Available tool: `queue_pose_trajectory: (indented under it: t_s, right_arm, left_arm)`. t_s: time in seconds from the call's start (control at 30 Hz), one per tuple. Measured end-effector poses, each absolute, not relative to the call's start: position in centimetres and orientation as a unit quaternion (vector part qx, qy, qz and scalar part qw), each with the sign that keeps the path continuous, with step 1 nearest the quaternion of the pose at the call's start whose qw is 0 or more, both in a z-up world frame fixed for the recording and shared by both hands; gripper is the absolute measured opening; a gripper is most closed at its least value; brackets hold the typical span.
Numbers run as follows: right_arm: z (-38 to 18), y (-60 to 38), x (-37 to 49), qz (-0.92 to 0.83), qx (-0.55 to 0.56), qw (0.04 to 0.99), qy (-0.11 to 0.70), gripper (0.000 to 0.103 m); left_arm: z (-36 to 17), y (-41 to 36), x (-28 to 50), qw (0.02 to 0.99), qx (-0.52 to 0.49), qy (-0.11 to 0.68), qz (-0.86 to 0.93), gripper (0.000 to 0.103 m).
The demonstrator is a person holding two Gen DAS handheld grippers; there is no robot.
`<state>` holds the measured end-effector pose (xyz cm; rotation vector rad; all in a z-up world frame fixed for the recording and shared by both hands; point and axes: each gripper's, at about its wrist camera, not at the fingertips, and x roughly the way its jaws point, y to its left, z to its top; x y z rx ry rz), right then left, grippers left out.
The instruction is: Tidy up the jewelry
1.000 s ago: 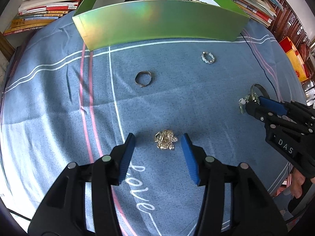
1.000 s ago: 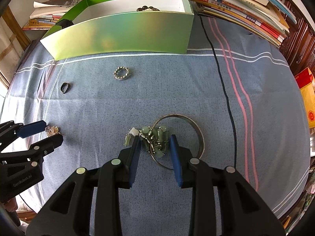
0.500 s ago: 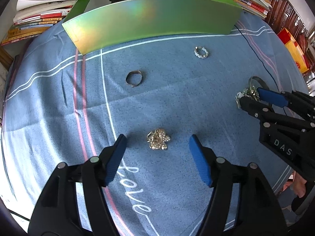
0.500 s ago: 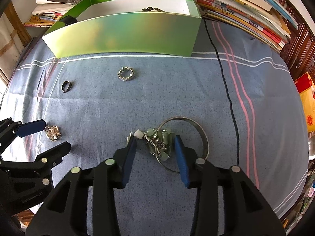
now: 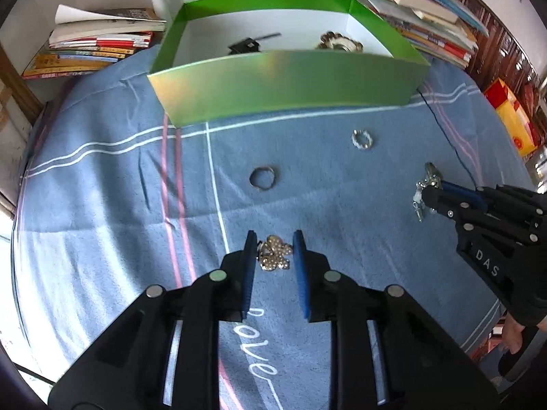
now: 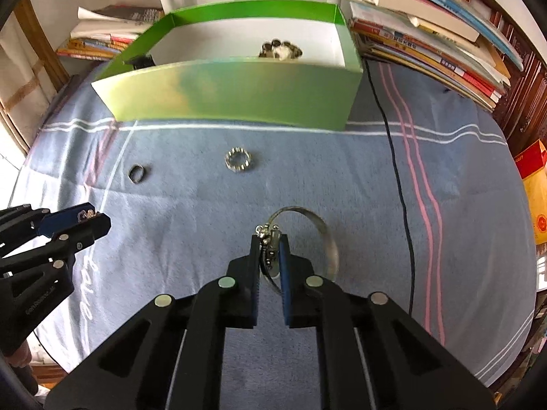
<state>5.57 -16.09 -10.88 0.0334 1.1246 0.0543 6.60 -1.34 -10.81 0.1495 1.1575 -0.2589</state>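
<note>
My left gripper (image 5: 272,239) has its jaws closing, and its blue pads press on a gold rhinestone flower brooch (image 5: 275,256) just above the blue cloth. In the right wrist view the left gripper (image 6: 87,217) shows the brooch at its tips. My right gripper (image 6: 270,242), jaws closing, is shut on the charm cluster (image 6: 268,235) of a silver bangle (image 6: 324,239), which tilts up off the cloth. A plain ring (image 5: 262,177) and a beaded ring (image 5: 363,139) lie loose before the green box (image 5: 290,82).
The box holds a black hair clip (image 5: 249,44) and a beaded piece (image 6: 280,49). Stacks of books (image 6: 427,41) flank it at both back corners. A black cable (image 6: 393,157) crosses the cloth on the right. A yellow-red carton (image 5: 512,116) sits at the far right edge.
The left jaws widened, then closed onto the brooch as the gripper rose. The right jaws closed on the charms, and the bangle now tilts up off the cloth.
</note>
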Motion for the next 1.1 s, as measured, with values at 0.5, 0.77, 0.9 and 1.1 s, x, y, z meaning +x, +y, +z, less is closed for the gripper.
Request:
queue_pose_trajectory:
  t_s: [0.5,0.77,0.9,1.1]
  right_arm:
    - [-8.5,-17.8,5.7,0.021,0.044,0.852,0.521,0.006]
    - [-8.1,-16.9,5.6,0.027,0.032,0.854,0.518,0.006]
    - [-8.1,-16.2,5.5,0.033,0.025,0.852,0.521,0.006]
    - [-7.4,-15.7,5.7,0.038,0.02,0.855,0.517,0.006]
  left_arm:
    - [-8.8,-0.6,7.4,0.836,0.059,0.532,-0.122,0.021]
    - [-8.4,-0.5,7.0,0.84,0.059,0.526,-0.119,0.021]
    - [-8.4,-0.4,6.7,0.841,0.056,0.526,-0.114,0.022]
    - [-7.8,0.1,6.8,0.845,0.053,0.522,-0.101,0.021]
